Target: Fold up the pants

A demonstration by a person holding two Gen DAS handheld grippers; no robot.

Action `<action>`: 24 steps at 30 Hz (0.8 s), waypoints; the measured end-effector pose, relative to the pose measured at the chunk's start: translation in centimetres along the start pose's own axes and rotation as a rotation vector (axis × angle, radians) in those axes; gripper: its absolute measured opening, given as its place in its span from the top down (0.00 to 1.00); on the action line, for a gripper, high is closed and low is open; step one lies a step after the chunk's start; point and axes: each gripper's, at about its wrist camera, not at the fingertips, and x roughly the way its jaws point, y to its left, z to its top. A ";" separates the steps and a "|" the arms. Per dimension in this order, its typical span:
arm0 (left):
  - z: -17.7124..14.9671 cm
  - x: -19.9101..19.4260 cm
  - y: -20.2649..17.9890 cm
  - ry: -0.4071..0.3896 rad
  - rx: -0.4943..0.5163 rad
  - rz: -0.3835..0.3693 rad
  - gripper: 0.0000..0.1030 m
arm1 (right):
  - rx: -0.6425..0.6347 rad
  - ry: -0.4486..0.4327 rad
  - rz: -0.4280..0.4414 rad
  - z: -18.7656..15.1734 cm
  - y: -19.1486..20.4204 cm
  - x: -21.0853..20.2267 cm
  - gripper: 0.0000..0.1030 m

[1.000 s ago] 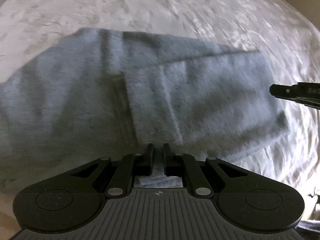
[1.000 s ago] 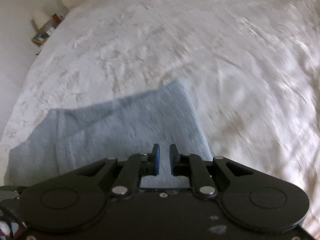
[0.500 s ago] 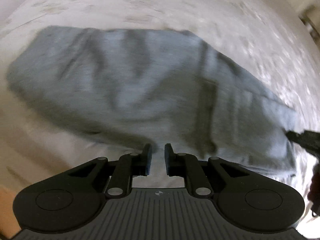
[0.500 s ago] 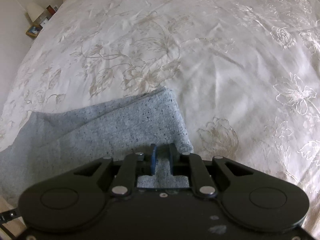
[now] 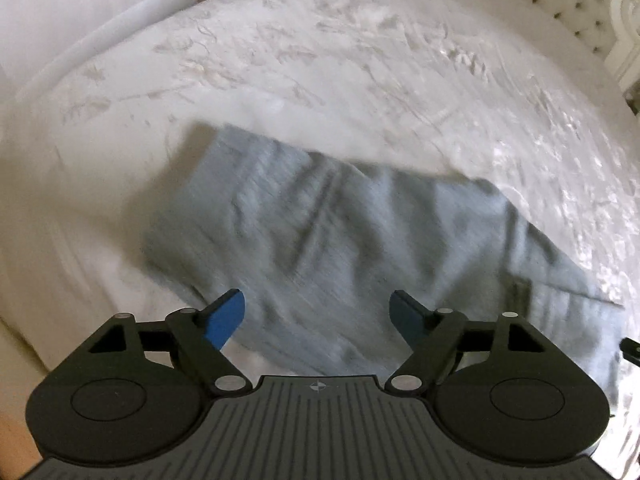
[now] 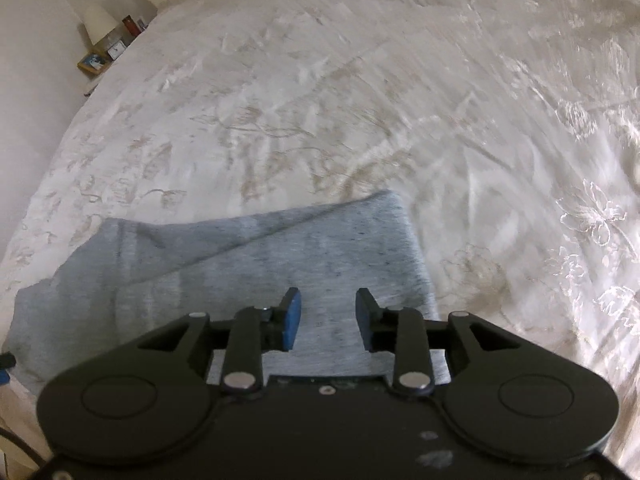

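The grey pants (image 5: 340,232) lie folded flat on the white embroidered bedspread (image 5: 320,60). My left gripper (image 5: 319,316) is wide open and empty, hovering over the near edge of the pants. In the right wrist view the same pants (image 6: 240,264) fill the lower left, and my right gripper (image 6: 328,318) is open over their right end, holding nothing. A tip of the right gripper shows at the right edge of the left wrist view (image 5: 631,350).
The bedspread (image 6: 440,100) stretches far beyond the pants on all sides. A tufted headboard (image 5: 568,4) stands at the back right. A bedside stand with a lamp (image 6: 98,24) and small items is at the bed's far left.
Both grippers have opened and let go of the pants. The left gripper swung left and pulled back, so the whole folded pants lie ahead of it. The right gripper rose slightly.
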 end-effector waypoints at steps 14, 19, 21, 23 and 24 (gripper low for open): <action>4.3 3.2 8.3 0.027 0.018 -0.061 0.21 | -0.050 -0.001 0.045 -2.4 13.6 -0.2 0.66; 4.1 7.5 8.3 0.190 0.072 -0.171 0.08 | -0.043 -0.001 0.057 -3.2 16.9 0.4 0.66; 3.9 8.7 7.8 0.218 0.109 -0.200 0.01 | -0.040 0.005 0.059 -3.6 17.8 0.7 0.66; 4.0 9.4 7.2 0.231 0.130 -0.229 0.01 | -0.045 0.010 0.057 -3.8 18.8 1.0 0.66; 4.1 9.7 7.1 0.237 0.128 -0.245 0.01 | -0.049 0.012 0.057 -3.8 19.2 1.1 0.66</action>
